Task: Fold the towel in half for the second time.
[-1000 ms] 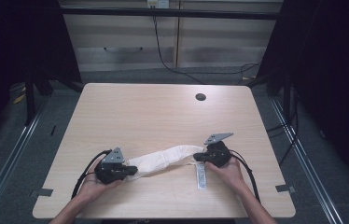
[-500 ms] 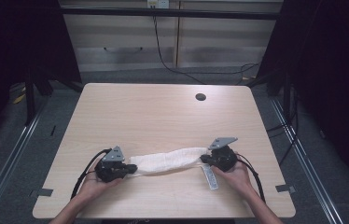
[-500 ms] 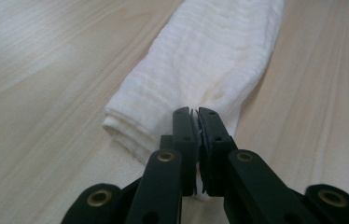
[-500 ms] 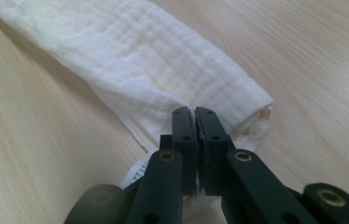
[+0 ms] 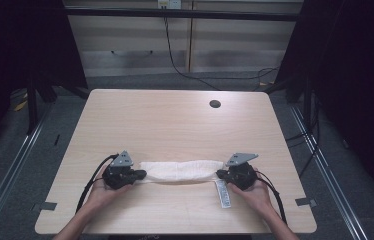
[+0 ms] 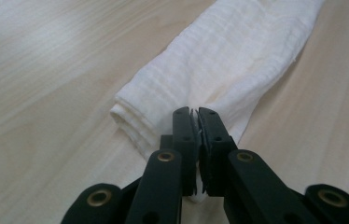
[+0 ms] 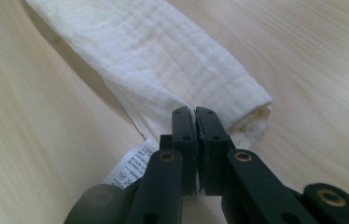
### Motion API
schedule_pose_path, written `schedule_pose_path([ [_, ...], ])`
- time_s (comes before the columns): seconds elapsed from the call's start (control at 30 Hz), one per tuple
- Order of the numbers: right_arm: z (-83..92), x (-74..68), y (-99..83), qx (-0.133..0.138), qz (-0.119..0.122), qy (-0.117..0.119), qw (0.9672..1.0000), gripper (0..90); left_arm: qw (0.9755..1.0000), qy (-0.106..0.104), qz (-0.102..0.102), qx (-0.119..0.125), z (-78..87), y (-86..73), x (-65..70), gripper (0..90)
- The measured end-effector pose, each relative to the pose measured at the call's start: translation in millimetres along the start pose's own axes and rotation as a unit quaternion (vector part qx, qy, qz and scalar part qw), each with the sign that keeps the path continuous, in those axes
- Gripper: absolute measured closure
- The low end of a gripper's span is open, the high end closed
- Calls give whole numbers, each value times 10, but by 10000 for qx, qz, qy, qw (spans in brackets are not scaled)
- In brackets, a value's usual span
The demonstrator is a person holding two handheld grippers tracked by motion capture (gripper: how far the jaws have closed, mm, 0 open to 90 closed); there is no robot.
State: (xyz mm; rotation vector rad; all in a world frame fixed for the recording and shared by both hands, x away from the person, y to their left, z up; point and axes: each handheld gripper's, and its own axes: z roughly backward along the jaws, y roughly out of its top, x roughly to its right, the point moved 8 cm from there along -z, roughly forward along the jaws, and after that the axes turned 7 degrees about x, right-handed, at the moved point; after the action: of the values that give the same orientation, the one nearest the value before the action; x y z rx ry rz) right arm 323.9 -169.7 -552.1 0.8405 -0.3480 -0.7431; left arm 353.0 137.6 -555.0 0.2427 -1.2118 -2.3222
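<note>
A white cloth [image 5: 180, 170], folded into a long narrow band, lies across the near part of the wooden table [image 5: 175, 120]. My left gripper [image 5: 140, 174] is shut on the cloth's left end; in the left gripper view its jaws pinch a thin edge of the cloth [image 6: 228, 60] at the left gripper [image 6: 196, 114]. My right gripper [image 5: 221, 174] is shut on the right end, seen up close as the right gripper [image 7: 194, 113] biting the cloth [image 7: 163, 60]. A white care label [image 5: 222, 192] trails from that end toward me; the label [image 7: 128, 170] shows beside the jaws.
A dark round hole [image 5: 215, 104] sits near the table's far right. Black cables run from both grippers off the near edge. A metal frame and dark curtains surround the table.
My right gripper has drawn the cloth's right end out to the right and slightly nearer, stretching the band straight. The left gripper has stayed nearly still.
</note>
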Motion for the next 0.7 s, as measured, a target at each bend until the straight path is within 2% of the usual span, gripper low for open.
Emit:
schedule_pose_path([
  [0.07, -36, 44, 28, -9, 12, -77, 10000, 873, 9999, 45, 86, 68, -39, 27, -60, 865],
  [0.13, -66, 90, 49, -19, -111, -97, 9999, 873, 9996, 1, 270, 118, -66, 45, -126, 865],
  [0.23, -124, 186, 89, 31, -241, -101, 9997, 873, 9993, 139, 335, 133, -129, 99, -222, 864],
  [0.3, -163, 257, 135, -1, -191, -216, 9996, 871, 9981, 104, 607, 89, -185, 153, -256, 860],
  [0.37, -200, 320, 178, 36, -295, -213, 9993, 862, 9986, 187, 480, 72, -210, 178, -250, 856],
  [0.4, -197, 342, 194, 40, -329, -244, 9992, 850, 9984, 154, 534, 92, -205, 181, -235, 848],
  [0.47, -177, 348, 212, 129, -426, -170, 9989, 820, 9987, 102, 484, 144, -169, 186, -210, 830],
  [0.53, -138, 322, 198, 158, -381, -62, 9991, 786, 9982, 34, 570, 208, -119, 201, -191, 796],
  [0.63, -48, 285, 182, 289, -516, 34, 9982, 722, 9976, -9, 621, 315, -33, 229, -183, 744],
  [0.7, 32, 258, 192, 412, -624, 176, 9970, 710, 9972, -16, 645, 388, 26, 251, -169, 707],
])
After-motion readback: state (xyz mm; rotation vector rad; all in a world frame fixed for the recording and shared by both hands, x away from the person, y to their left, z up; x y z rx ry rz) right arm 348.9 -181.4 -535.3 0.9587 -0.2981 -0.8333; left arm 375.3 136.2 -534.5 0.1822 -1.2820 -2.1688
